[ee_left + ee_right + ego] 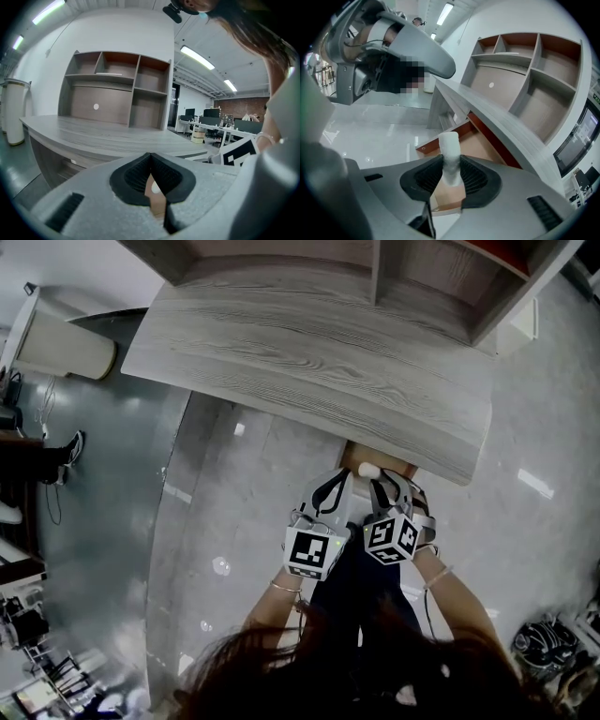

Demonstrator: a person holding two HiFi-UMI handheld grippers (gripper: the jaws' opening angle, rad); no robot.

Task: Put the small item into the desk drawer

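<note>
The right claw pinches a small white item between its pads, and the item's upper end sticks out past the tips. Just beyond it in the right gripper view lies the open drawer, brown inside, pulled out from under the grey wood-grain table. In the head view the item hangs at the middle of the frame, over the drawer. Only a narrow strip of the drawer shows there, because the table's front edge overhangs the rest. The left claw sits just beside the right claw, to its left. Its own view shows the left claw pressed together at the tips, holding nothing. An open shelf unit stands at the back of the table, at the top of the frame. A tall white cylinder stands on the glossy floor at the upper left, well apart from the drawer. Office desks with monitors fill the far right of the left gripper view.
</note>
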